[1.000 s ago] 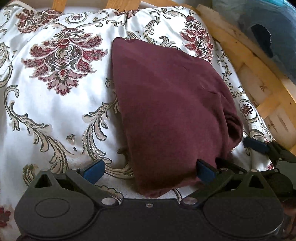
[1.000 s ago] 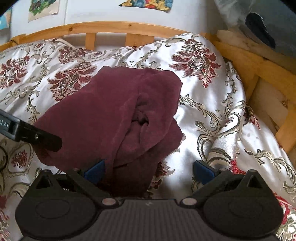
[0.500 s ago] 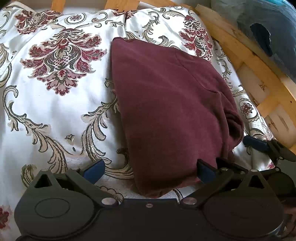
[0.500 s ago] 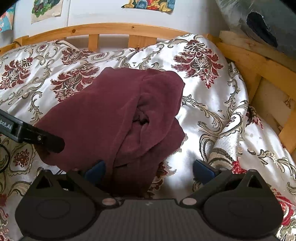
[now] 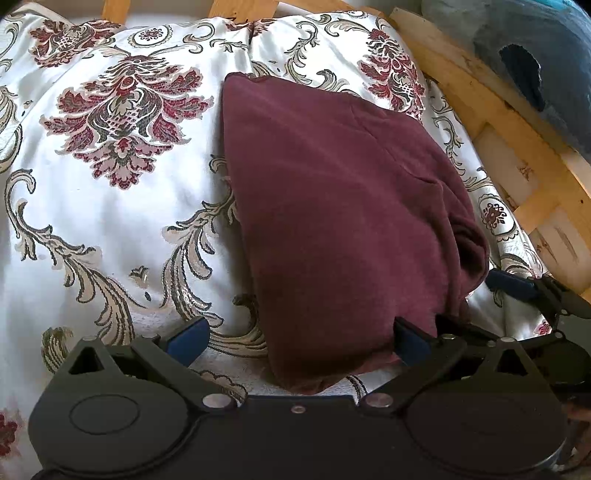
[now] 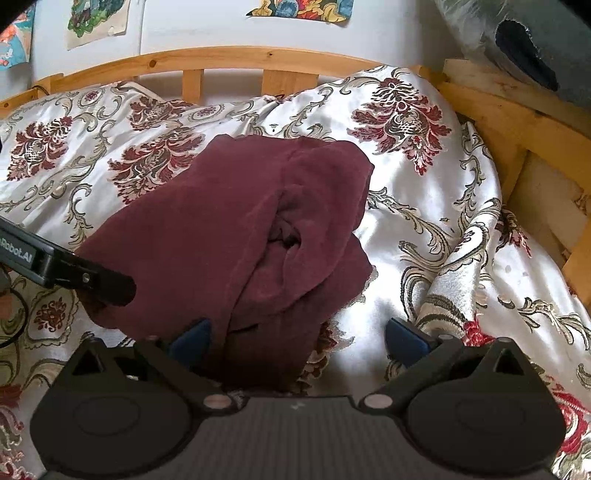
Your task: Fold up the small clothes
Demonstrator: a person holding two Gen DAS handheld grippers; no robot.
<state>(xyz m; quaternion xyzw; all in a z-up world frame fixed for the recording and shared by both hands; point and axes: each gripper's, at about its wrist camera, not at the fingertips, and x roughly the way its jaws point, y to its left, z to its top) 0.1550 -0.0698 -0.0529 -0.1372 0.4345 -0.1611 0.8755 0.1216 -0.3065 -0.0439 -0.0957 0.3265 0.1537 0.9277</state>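
Observation:
A maroon garment (image 5: 343,221) lies folded in a thick bundle on the floral bedspread (image 5: 110,229); it also shows in the right wrist view (image 6: 236,236), with loose folds at its middle. My left gripper (image 5: 299,338) is open, its jaws wide apart, with the garment's near edge lying between them. My right gripper (image 6: 299,338) is open too, the garment's near end between its jaws beside the left finger. The left gripper's finger (image 6: 107,286) reaches onto the garment's left side in the right wrist view. The right gripper's finger (image 5: 513,286) shows at the garment's right in the left wrist view.
A wooden bed frame (image 6: 236,59) runs along the back and right side (image 5: 498,122). A blue-grey bundle (image 5: 535,62) sits beyond the right rail. Pictures hang on the white wall (image 6: 99,18). The bedspread is rumpled at the right (image 6: 454,280).
Both grippers have drawn back slightly from the garment, which looks a little farther and flatter. Both stay open.

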